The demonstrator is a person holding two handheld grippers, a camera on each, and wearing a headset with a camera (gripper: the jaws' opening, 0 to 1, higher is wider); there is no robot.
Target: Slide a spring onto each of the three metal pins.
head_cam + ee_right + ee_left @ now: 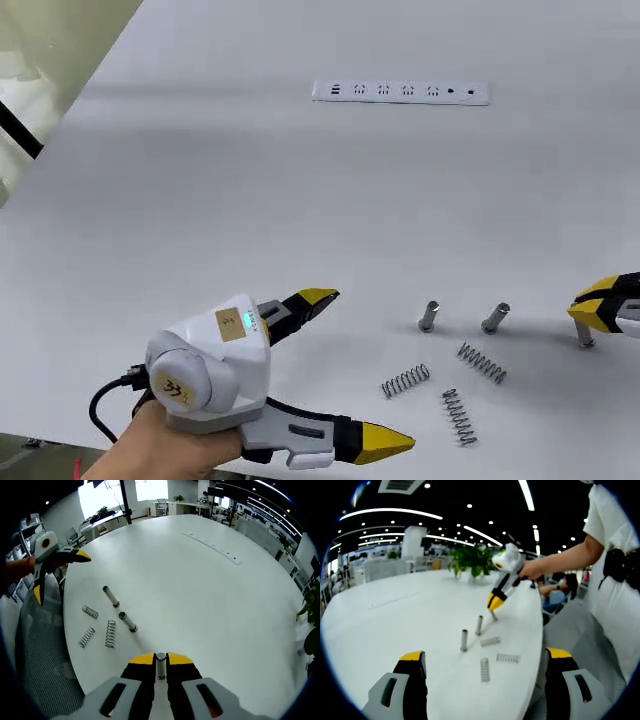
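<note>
Head view shows the left claw (pixel 362 368) held low by a hand (pixel 165 450) at the worktop's (pixel 250 200) near edge, jaws spread wide, empty, pointing right. The right claw (pixel 597 308) pinches one standing metal pin (pixel 160 664). Two more pins (pixel 428 316) (pixel 495 318) stand near three loose springs (pixel 405 380) (pixel 481 362) (pixel 459 416).

power strip (pixel 401 92) lies on white table (pixel 250 200).

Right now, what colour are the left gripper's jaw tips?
Yellow, clearest in the head view on the left gripper.
</note>
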